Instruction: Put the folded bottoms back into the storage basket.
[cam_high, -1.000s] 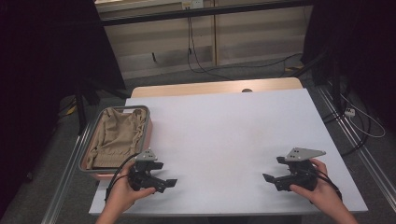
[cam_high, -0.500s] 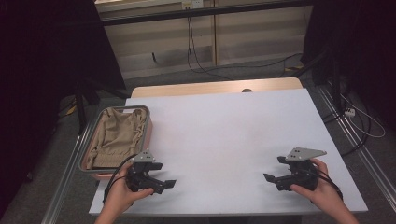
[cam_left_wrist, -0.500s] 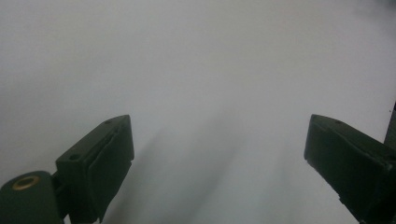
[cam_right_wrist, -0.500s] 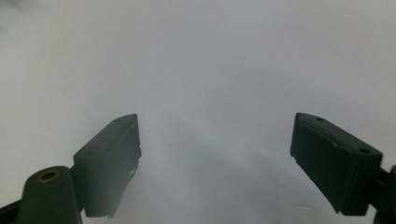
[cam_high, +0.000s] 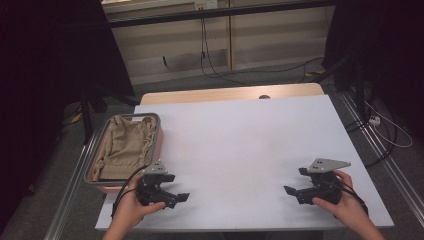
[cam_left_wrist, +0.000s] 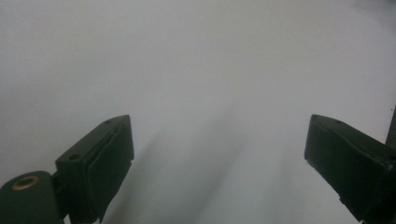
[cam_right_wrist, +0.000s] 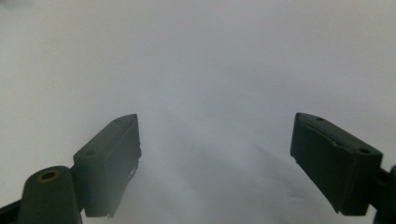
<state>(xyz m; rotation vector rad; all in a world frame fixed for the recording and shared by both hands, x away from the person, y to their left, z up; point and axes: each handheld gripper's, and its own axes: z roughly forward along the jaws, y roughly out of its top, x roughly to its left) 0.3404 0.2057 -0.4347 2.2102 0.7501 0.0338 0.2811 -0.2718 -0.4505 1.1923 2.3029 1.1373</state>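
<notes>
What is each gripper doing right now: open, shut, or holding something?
Left gripper: jaws open, holding nothing, above the white table.
Right gripper: jaws open, holding nothing, above the same table.

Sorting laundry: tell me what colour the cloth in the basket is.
Beige cloth; high view.

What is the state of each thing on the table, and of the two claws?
Left claw: open, holds nothing, low over the table near the tray.
Right claw: open, holds nothing, low over the table.
Tray: at the table's left edge, filled with cloth.
Cloth: beige, crumpled, lying inside the tray.
Table: white top, bare between the claws.
</notes>
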